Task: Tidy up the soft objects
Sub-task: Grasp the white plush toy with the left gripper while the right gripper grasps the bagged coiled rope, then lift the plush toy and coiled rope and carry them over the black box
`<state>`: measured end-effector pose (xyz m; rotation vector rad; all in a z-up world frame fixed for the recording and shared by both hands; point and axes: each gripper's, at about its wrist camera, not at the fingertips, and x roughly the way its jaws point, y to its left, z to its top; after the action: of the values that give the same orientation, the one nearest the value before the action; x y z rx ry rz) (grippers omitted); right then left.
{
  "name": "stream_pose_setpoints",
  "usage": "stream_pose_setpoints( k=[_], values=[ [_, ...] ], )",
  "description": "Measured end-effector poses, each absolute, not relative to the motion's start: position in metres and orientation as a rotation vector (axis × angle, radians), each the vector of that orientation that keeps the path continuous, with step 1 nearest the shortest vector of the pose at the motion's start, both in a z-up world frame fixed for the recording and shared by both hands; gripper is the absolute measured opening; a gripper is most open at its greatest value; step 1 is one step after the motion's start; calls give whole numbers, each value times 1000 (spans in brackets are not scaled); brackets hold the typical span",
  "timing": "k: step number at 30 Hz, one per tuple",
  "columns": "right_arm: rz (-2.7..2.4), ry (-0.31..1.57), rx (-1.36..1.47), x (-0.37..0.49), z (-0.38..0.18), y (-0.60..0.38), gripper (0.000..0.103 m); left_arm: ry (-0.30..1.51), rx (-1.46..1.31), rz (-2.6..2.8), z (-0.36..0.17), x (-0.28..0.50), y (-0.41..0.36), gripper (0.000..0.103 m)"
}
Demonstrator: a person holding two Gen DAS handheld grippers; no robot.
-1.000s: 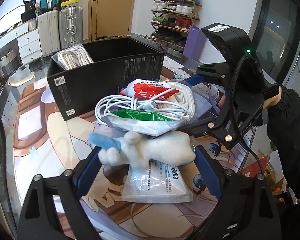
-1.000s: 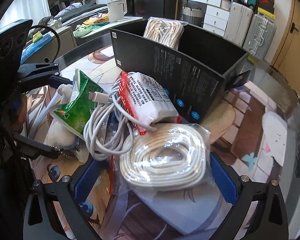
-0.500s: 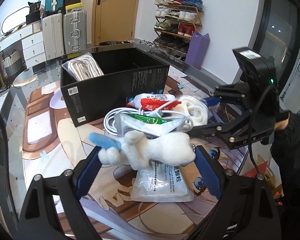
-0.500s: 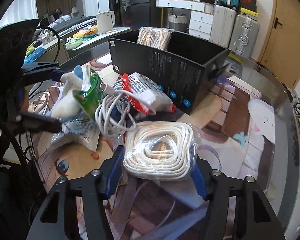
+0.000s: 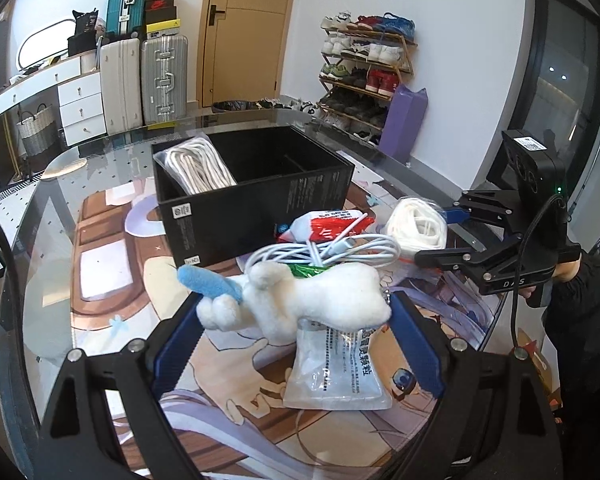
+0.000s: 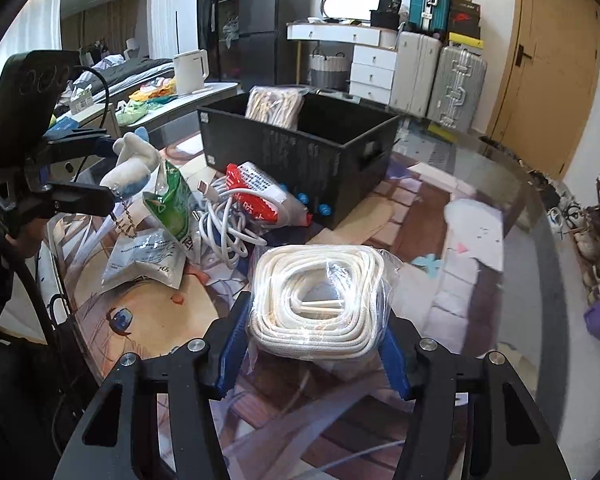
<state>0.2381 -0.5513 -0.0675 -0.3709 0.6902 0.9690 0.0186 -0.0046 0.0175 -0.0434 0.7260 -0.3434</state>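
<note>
Rope bundle (image 6: 318,302) in its clear bag sits clamped between the blue pads of the right hand-held gripper (image 6: 314,344), lifted off the bench (image 6: 452,280), well short of the black box (image 6: 300,152). Best to carry it level, high enough to clear the box wall, and drop it beside the bagged rope (image 6: 274,106) already inside; the slick bag could slip. Left hand-held gripper (image 5: 296,334) stands wide, its pads on both ends of the plush toy (image 5: 300,298), held above the clear packet (image 5: 336,368).
</note>
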Motion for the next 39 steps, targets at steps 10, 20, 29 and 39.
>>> stream_pose_setpoints(
  k=[10,20,29,39],
  values=[
    [955,625,-289,242,-44,-579,58,716,-51,-335,20,18,-1,90],
    [966,577,-258,236,-31,-581,58,692,-61,-317,25,15,1,90],
    [946,517,-217,232,-19,-575,58,649,-54,-248,33,14,4,90],
    [899,520,-161,239,-8,-559,58,609,-65,-160,44,28,10,90]
  ],
)
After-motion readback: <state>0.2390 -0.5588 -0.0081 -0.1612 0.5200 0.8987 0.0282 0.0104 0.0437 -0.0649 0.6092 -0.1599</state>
